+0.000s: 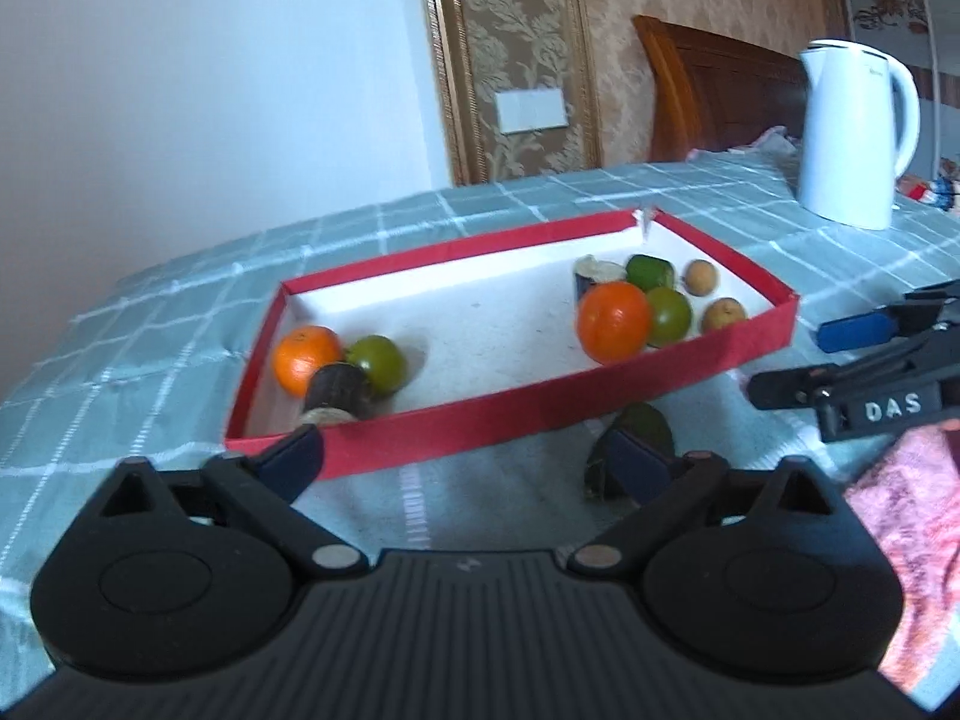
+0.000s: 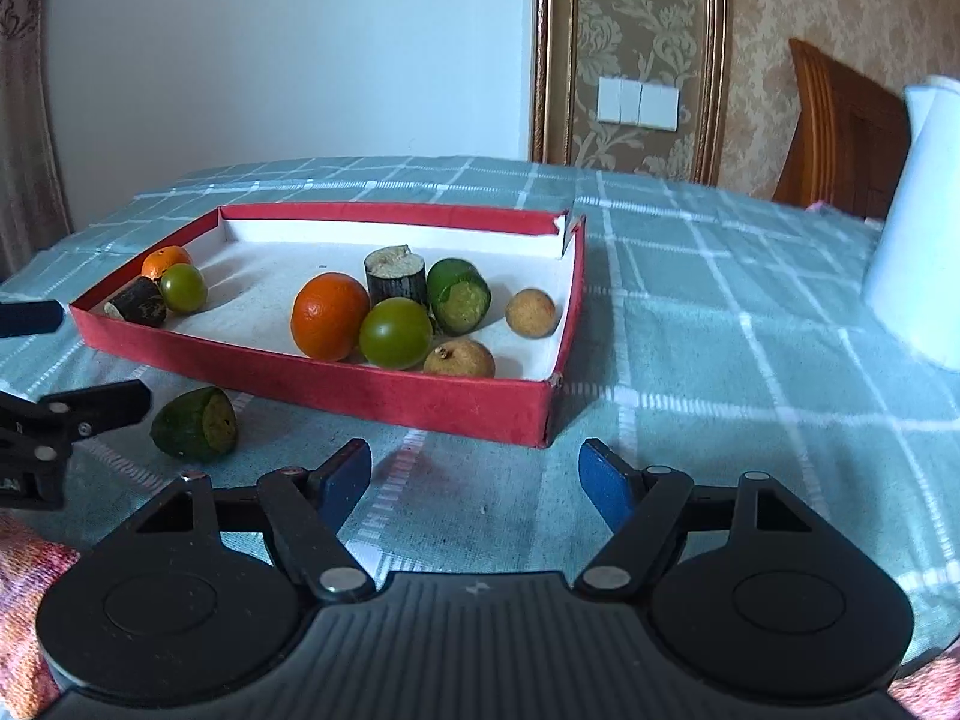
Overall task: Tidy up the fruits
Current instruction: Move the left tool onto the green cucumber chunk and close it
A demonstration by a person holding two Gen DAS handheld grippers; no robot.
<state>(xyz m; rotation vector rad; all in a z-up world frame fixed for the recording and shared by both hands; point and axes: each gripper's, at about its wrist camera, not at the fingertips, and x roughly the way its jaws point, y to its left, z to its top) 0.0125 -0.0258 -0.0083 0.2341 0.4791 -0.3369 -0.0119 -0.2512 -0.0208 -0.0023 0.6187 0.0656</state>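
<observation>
Step in hand, at a guess: fetching the last stray piece into the red tray [image 2: 336,387]. Lone green fruit piece [image 2: 193,423] lying on the checked tablecloth [image 2: 720,360], just outside the tray's near wall, cut face turned toward the right camera. Left gripper [image 1: 468,462] nearest to it — jaws wide apart, nothing between them, one blue pad just in front of the piece in its own view. Right gripper [image 2: 474,480] also spread, empty, hovering over bare cloth by the tray's near corner.

Best done by squaring the left jaws across the rounded green skin, not across the flat cut face, then closing gently; soft flesh likely to bruise. Lift clear of the red wall before moving inward — a low pass could nudge the light tray.

Inside the tray, two clusters: orange [image 2: 330,315], green round fruit [image 2: 395,333], dark stalk stub [image 2: 396,279], another cut green piece [image 2: 459,295] and two small tan fruits [image 2: 530,312] at one end; a smaller orange [image 2: 165,261], green fruit [image 2: 183,287] and dark stub [image 2: 139,301] at the other. Free floor between them.
</observation>
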